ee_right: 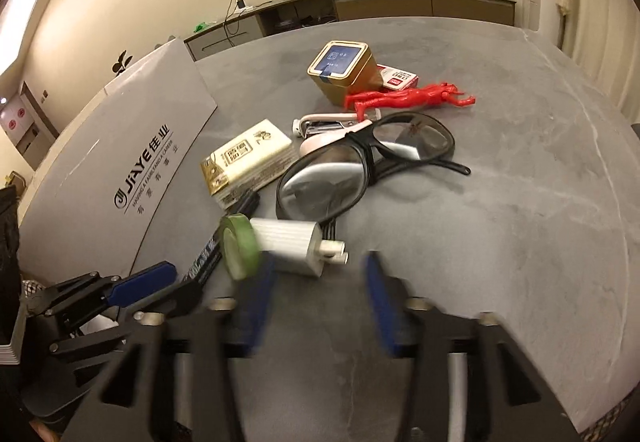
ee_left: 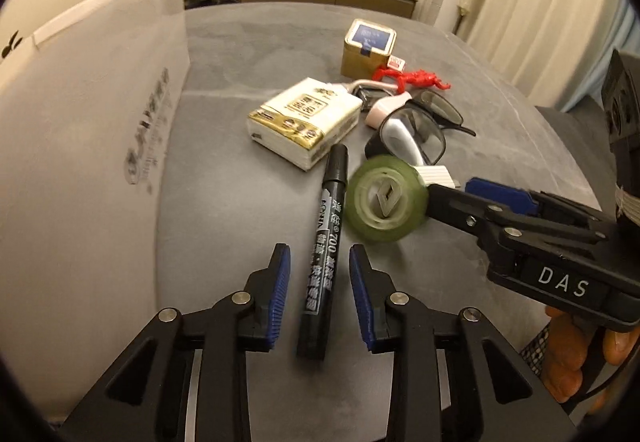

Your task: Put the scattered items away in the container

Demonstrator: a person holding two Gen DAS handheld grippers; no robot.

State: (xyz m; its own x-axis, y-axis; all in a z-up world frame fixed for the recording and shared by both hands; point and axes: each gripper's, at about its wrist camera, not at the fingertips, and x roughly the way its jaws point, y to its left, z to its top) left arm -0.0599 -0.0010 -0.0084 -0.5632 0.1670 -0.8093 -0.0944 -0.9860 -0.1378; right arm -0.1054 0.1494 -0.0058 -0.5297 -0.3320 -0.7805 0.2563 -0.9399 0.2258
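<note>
- Left wrist view: the left hand-held gripper (ee_left: 319,284) stands apart-jawed with nothing clamped; the black marker (ee_left: 323,256) lies flat on the grey bench (ee_left: 248,54) between its blue pads, neither pad touching it as far as I can tell.
- I judge the marker light, stiff and smooth, so it may roll; take it across the barrel near the middle.
- The green tape roll (ee_left: 383,199) stands tilted just right of the marker, with the right hand-held gripper (ee_left: 460,191) at its rim; whether that finger touches it I cannot tell. It is probably light, rigid and slick: pinch across the rim.
- The tissue pack (ee_left: 305,121) is soft and will give; hold it across its short sides.
- The white container (ee_left: 92,130) fills the left side; its inside is hidden.
- Right wrist view: the right hand-held gripper (ee_right: 316,302) is blurred, spread wide and empty, with the white charger (ee_right: 294,244) just ahead.
- The charger looks hard and compact; grip its flat faces, not the prongs.
- The black glasses (ee_right: 366,158) are fragile; take the bridge or frame, never the lenses.
- Red toy figure (ee_right: 408,97) and gold tin (ee_right: 344,72) lie farther back.
</note>
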